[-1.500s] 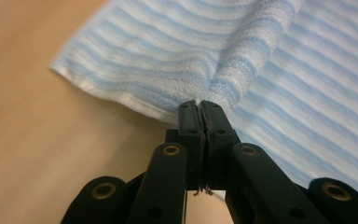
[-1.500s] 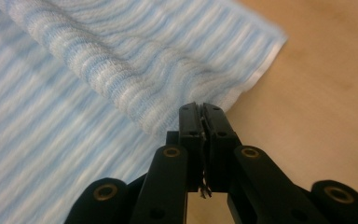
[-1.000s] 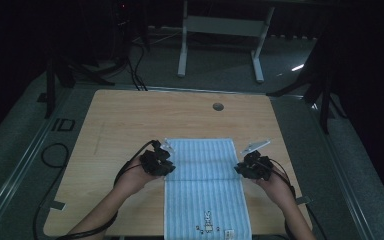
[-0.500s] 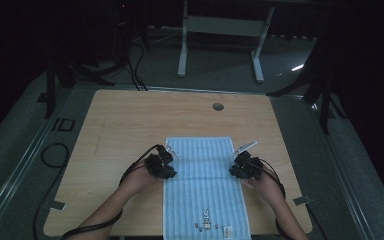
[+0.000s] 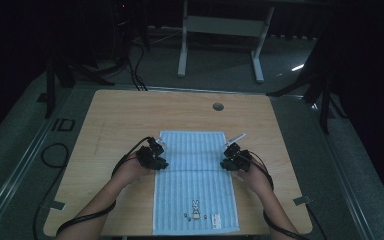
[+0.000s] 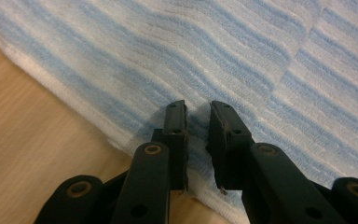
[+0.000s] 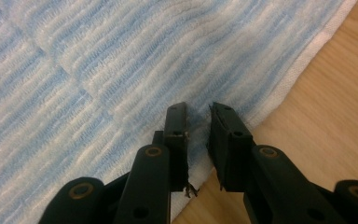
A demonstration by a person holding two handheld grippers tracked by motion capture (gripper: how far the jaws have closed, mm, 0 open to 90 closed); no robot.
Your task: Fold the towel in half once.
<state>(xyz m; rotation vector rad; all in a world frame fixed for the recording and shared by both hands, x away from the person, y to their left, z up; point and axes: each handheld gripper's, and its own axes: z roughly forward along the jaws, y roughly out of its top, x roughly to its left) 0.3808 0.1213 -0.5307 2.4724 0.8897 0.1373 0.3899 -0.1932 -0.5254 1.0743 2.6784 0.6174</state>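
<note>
A light blue striped towel (image 5: 195, 185) lies flat along the near half of the wooden table (image 5: 120, 115), with a small rabbit print (image 5: 196, 210) near its front end. My left gripper (image 5: 160, 161) is at the towel's left edge, level with a crease across its middle. In the left gripper view my left gripper (image 6: 198, 108) has its jaws nearly together, pinching the towel (image 6: 242, 56) just inside its white hem. My right gripper (image 5: 226, 161) mirrors it at the right edge. There too, my right gripper (image 7: 199, 109) has its jaws closed to a narrow gap on the towel (image 7: 98, 70).
A round cable hole (image 5: 218, 106) sits in the table's far middle. Bare wood lies left and right of the towel and beyond it. A white table frame (image 5: 220, 25) stands on the floor behind, and cables (image 5: 55, 155) trail at the left.
Both grippers have shifted slightly inward and nearer, from just outside the towel's side edges onto them. The towel has not moved.
</note>
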